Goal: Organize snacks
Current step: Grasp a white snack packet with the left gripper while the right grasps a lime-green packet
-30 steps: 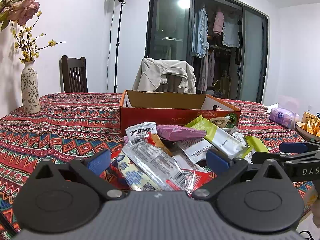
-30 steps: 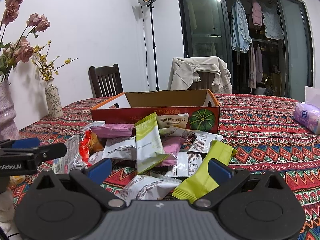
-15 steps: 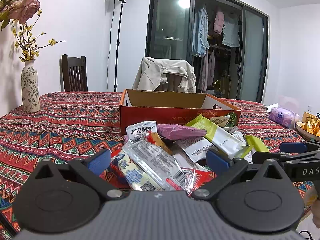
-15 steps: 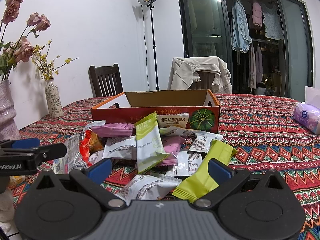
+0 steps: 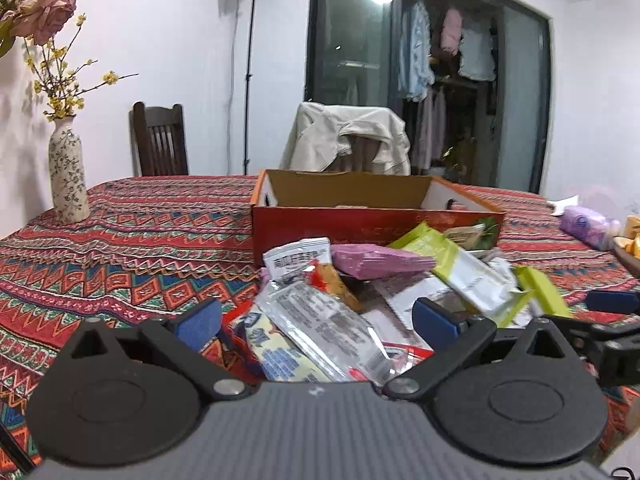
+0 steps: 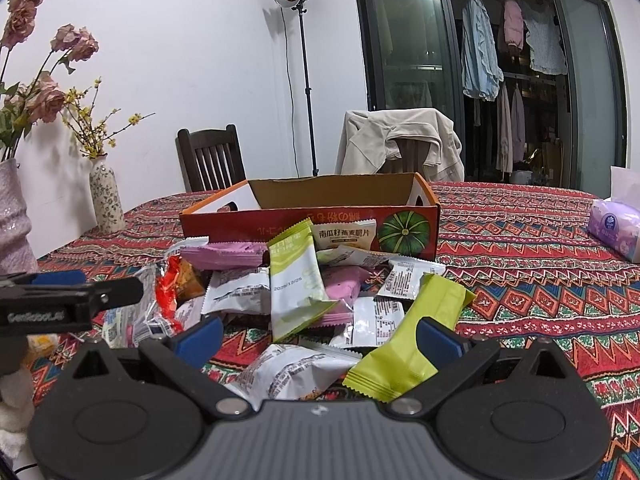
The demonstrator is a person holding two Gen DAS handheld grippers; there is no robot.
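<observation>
The snack pile (image 6: 304, 292) lies heaped on the desk (image 6: 520, 264), just in front of the red cardboard box (image 6: 312, 224) and touching its near wall. It is a loose jumble of crinkled foil and plastic packets: a flat lime-green bar wrapper (image 6: 412, 344) at the near right, a green-and-white pouch (image 6: 296, 280) tilted up in the middle, a pink packet (image 6: 228, 254) lying flat behind it, white sachets with printed labels, and a red crinkly wrapper (image 6: 168, 292) on the left.

The right tongs (image 6: 318, 338) stand wide open and hold nothing; the blue pads sit either side of the pile's near edge, with the lime-green bar wrapper running close past the right pad, though whether it touches is hard to tell. The left tongs (image 5: 316, 320) are likewise spread wide and empty, hovering at the pile's left end over a clear, glossy packet (image 5: 320, 328) with printed text; this view is somewhat blurred.

The box is shallow, open-topped, plain brown inside, with a pumpkin print on its front. The desk wears a woven cloth in red zigzag bands. A speckled ceramic vase (image 6: 106, 200) stands well apart at the left, and a soft lilac tissue pack (image 6: 616, 228) at the right.
</observation>
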